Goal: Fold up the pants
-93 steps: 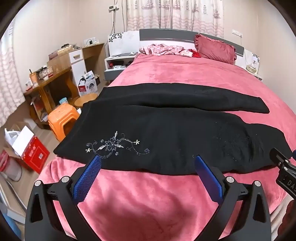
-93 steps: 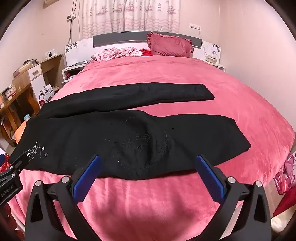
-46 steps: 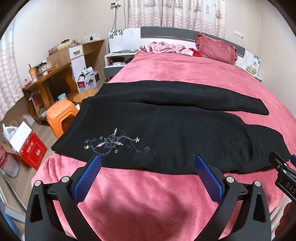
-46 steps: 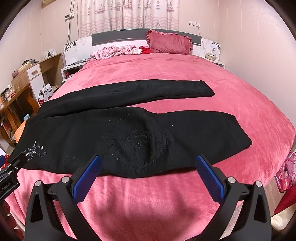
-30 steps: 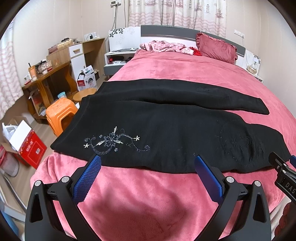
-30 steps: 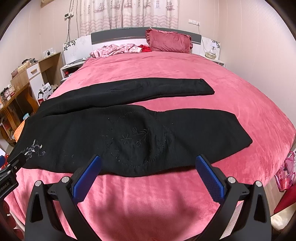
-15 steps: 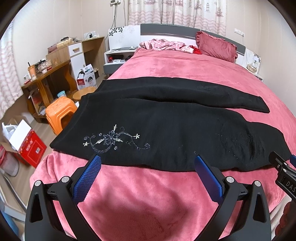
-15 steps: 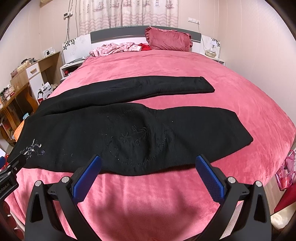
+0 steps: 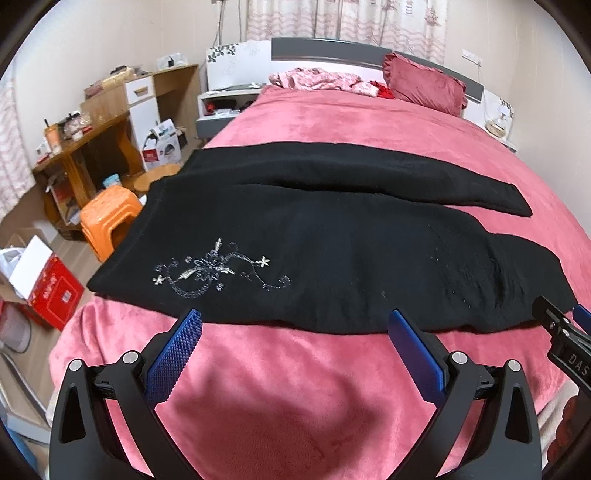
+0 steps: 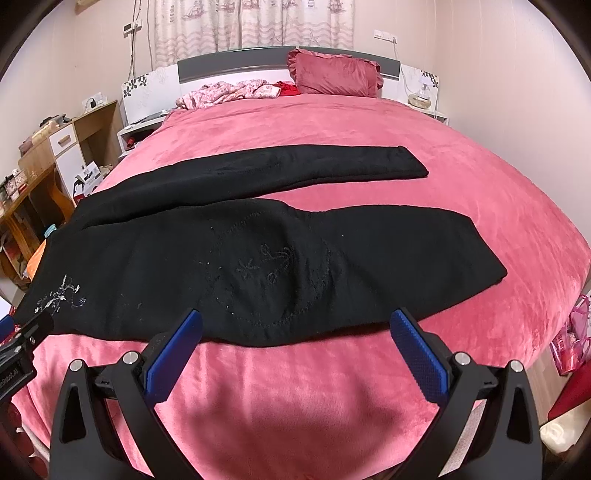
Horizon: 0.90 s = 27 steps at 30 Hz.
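Black pants [image 9: 332, 236] lie flat across the pink bed [image 9: 332, 122], long axis crosswise to both grippers, waistband seemingly leftward. Left gripper [image 9: 295, 328] and right gripper [image 10: 295, 328], jaws spread and empty, hover just short of the near leg's edge

A home bedroom: pink-covered bed [image 10: 332, 122], pillow [image 10: 334, 79], curtains [image 10: 255, 22], cluttered desk [image 9: 85, 136].

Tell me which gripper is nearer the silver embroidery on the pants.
Left. The left gripper hovers open just in front of the silver embroidery; the right gripper is open farther along the pants, toward the leg ends.
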Each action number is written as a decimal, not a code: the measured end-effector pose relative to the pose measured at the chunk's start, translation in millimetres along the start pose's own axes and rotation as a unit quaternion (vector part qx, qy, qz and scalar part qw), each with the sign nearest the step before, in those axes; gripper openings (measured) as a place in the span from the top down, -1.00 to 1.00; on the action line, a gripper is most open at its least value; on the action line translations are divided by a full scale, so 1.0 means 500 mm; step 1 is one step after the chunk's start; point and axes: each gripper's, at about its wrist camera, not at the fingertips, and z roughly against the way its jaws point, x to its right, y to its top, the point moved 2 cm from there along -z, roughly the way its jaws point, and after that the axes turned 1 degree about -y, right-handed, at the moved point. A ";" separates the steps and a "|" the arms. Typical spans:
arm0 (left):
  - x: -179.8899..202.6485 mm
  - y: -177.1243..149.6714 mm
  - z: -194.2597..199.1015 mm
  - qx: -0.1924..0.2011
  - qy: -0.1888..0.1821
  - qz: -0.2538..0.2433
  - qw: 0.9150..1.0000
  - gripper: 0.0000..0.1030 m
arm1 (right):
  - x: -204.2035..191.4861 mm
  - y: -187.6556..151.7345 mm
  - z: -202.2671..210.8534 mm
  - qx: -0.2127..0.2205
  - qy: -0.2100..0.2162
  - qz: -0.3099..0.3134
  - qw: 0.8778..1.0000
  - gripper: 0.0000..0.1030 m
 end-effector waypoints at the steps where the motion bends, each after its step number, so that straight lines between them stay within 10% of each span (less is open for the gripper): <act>1: 0.000 -0.001 -0.002 -0.001 -0.001 -0.001 1.000 -0.94 | 0.003 0.000 -0.002 -0.002 0.000 -0.003 1.000 -0.97; 19: -0.044 0.001 -0.049 -0.045 0.000 0.033 0.998 -0.94 | 0.028 -0.001 -0.024 -0.020 -0.006 -0.026 0.999 -0.97; 23: -0.081 -0.004 -0.072 -0.061 -0.080 0.064 0.993 -0.94 | 0.052 0.004 -0.035 -0.013 0.016 -0.042 0.999 -0.97; 27: -0.149 -0.016 -0.092 -0.058 -0.159 0.176 0.970 -0.94 | 0.075 0.002 -0.058 -0.034 0.040 -0.053 0.997 -0.97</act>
